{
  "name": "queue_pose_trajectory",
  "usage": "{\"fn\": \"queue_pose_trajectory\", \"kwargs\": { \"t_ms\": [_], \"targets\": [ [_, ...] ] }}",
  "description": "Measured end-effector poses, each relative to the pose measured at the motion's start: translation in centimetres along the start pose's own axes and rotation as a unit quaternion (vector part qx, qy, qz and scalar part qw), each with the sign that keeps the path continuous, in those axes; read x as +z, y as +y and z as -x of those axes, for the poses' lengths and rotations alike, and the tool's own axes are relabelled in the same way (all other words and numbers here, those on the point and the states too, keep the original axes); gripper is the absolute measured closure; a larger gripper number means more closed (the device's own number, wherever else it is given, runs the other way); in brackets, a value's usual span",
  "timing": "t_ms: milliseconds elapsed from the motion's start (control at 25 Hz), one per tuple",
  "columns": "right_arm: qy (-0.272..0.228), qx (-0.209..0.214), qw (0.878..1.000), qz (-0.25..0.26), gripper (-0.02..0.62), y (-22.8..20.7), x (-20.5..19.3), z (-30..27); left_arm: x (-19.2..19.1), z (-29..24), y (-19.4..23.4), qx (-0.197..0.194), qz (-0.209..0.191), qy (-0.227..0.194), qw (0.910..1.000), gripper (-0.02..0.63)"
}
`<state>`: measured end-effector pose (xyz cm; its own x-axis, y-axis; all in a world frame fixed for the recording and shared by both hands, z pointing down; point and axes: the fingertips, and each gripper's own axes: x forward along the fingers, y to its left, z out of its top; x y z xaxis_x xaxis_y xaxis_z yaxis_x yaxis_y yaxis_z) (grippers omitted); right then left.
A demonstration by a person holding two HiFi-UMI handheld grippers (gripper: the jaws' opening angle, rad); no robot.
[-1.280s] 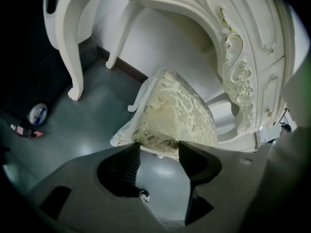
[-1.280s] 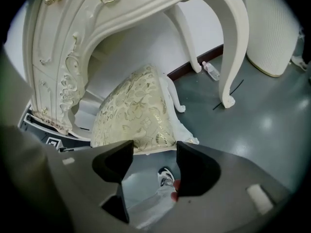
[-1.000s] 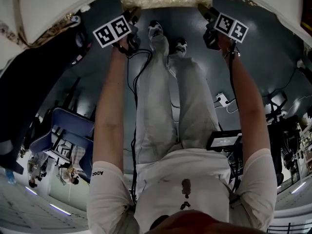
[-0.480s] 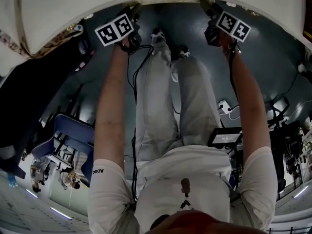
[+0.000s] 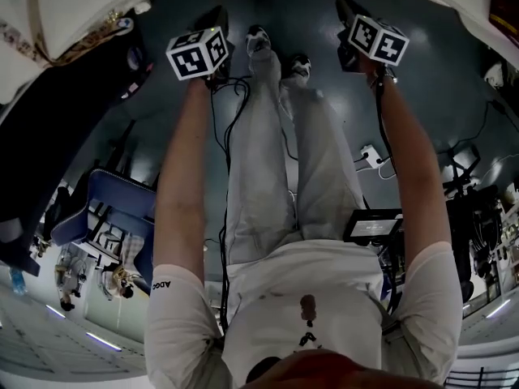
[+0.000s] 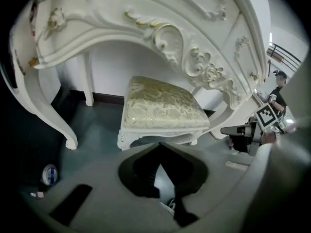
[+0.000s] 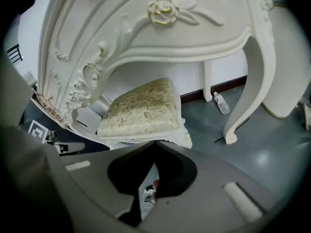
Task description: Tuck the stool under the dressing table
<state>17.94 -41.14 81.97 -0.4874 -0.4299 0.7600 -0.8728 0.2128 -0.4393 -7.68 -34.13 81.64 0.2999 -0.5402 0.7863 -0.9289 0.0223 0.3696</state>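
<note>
Nearest, the left claw (image 6: 159, 147) and right claw (image 7: 155, 143) have both just closed, pinched together on nothing and clear of the stool. Just beyond them, the cushioned stool (image 6: 160, 106) stands on the floor beneath the dressing table (image 6: 146, 18), front edge toward the claws. A likely risk: a further nudge with closed tips could skid off the cushion or twist the stool into the table's curved leg (image 7: 252, 81).
</note>
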Motion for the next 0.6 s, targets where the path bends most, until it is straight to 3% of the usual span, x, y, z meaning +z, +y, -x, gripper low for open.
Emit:
{"fn": "queue_pose_trajectory", "kwargs": {
  "t_ms": [120, 320, 480, 600],
  "targets": [
    [0.013, 0.003, 1.000, 0.025, 0.589, 1.9, -1.1, 2.6, -1.3, 3.0, -2.0, -0.012, -0.018, 0.012, 0.9997, 0.599],
    [0.015, 0.037, 0.997, 0.059, 0.589, 4.3, -3.0, 6.7, -3.0, 7.2, -4.3, -0.034, -0.002, -0.015, 0.9993, 0.600],
    [0.009, 0.049, 0.998, 0.028, 0.589, 5.6, -6.0, 8.3, -5.8, 9.4, -2.9, -0.038, 0.018, -0.036, 0.9984, 0.600],
    [-0.013, 0.065, 0.998, -0.007, 0.589, 7.8, -4.8, 12.3, -5.3, 13.6, -3.9, -0.040, 0.030, -0.056, 0.9972, 0.600]
  ]
}}
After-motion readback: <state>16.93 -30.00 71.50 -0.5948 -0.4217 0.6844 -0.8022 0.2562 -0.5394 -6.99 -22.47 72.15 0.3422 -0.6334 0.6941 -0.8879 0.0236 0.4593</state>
